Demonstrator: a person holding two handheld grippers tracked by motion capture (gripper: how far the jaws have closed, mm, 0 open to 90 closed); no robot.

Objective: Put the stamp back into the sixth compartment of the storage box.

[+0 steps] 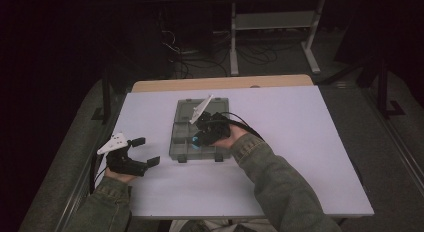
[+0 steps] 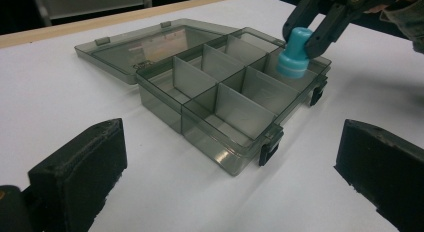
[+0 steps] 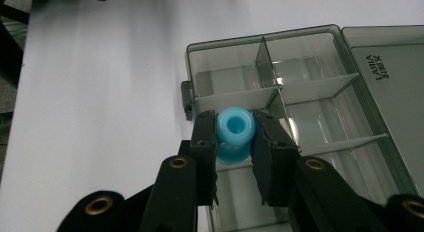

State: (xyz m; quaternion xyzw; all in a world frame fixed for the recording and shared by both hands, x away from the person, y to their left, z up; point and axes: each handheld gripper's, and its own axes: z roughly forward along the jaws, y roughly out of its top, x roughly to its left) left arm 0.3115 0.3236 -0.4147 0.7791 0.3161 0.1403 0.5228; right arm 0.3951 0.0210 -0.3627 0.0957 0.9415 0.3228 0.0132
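The right gripper (image 3: 235, 157) clamps a small blue plastic spool (image 3: 234, 133) over the open smoky-grey clear plastic compartment box (image 2: 220, 107) at table centre. At eight o'clock from it, the left gripper (image 1: 142, 151) rests wide apart, holding nothing.

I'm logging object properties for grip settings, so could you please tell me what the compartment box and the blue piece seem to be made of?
The compartment box looks like smoky translucent hard plastic: the white table shows through its glossy walls and dividers. The blue piece, clamped in the right hand-held gripper, looks like opaque moulded plastic or perhaps rubber, with a smooth, slightly shiny surface.
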